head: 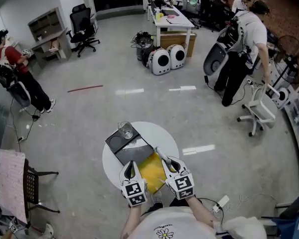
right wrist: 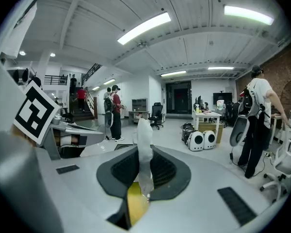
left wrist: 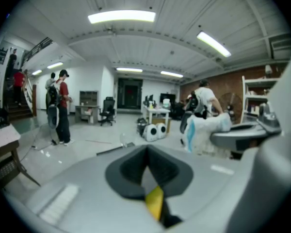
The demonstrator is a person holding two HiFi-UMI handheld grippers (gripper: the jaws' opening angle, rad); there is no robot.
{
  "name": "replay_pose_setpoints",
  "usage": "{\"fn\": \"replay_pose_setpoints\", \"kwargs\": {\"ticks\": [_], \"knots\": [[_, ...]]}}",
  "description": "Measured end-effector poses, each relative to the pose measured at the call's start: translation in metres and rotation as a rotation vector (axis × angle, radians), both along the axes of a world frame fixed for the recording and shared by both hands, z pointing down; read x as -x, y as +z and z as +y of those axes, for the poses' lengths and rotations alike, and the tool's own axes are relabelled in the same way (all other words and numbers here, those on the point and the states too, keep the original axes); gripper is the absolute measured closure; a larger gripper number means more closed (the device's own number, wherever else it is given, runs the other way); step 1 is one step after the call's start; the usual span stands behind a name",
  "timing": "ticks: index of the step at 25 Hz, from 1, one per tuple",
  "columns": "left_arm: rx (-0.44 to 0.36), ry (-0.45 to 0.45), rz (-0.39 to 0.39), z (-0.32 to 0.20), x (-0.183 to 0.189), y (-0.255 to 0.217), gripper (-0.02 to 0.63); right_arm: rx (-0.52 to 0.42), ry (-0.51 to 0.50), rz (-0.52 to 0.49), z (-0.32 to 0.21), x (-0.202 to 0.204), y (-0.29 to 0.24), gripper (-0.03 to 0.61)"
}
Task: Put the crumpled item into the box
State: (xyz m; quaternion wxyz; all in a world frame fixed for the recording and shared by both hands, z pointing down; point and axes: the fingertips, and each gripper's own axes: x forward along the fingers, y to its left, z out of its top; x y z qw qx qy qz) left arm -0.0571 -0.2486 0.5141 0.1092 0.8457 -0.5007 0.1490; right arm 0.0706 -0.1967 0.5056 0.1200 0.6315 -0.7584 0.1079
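Note:
A round white table (head: 162, 133) carries a black box (head: 118, 142) with a grey flap (head: 134, 154) lying toward me. A clear crumpled item (head: 124, 130) rests at the box's far end. Nearer me lies a yellow bag (head: 150, 171), held between both grippers. My left gripper (head: 129, 169) is shut on its left edge, and a yellow sliver (left wrist: 155, 201) shows between its jaws. My right gripper (head: 163, 160) is shut on the bag's right side. There a pale strip (right wrist: 144, 144) sticks up from the jaws above the yellow (right wrist: 135, 200).
A dark chair (head: 34, 185) draped with pink cloth (head: 10, 183) stands left of the table. One person stands far left (head: 20, 73) and another at the right (head: 244, 49) beside a white office chair (head: 259, 108). Two white pods (head: 167, 59) and a desk (head: 172, 21) stand farther back.

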Motion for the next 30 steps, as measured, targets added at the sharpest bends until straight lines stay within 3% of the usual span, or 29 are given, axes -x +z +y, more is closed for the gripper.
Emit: {"fn": "replay_pose_setpoints", "kwargs": {"ticks": [10,24,27,30], "knots": [[-0.010,-0.059,0.030,-0.017,0.013,-0.004,0.617,-0.018,-0.056,0.015,-0.031,0.009,-0.005,0.537],[-0.023,-0.181,0.005,-0.019,0.003,-0.015,0.617,-0.019,-0.170,-0.081,-0.046,0.001,-0.004,0.537],[-0.024,-0.191,-0.005,-0.011,0.000,-0.012,0.616,-0.004,-0.220,-0.037,-0.039,0.003,0.003,0.537],[-0.040,-0.212,-0.014,-0.014,0.006,-0.016,0.616,0.000,-0.302,0.078,-0.044,0.013,0.008,0.537]]}}
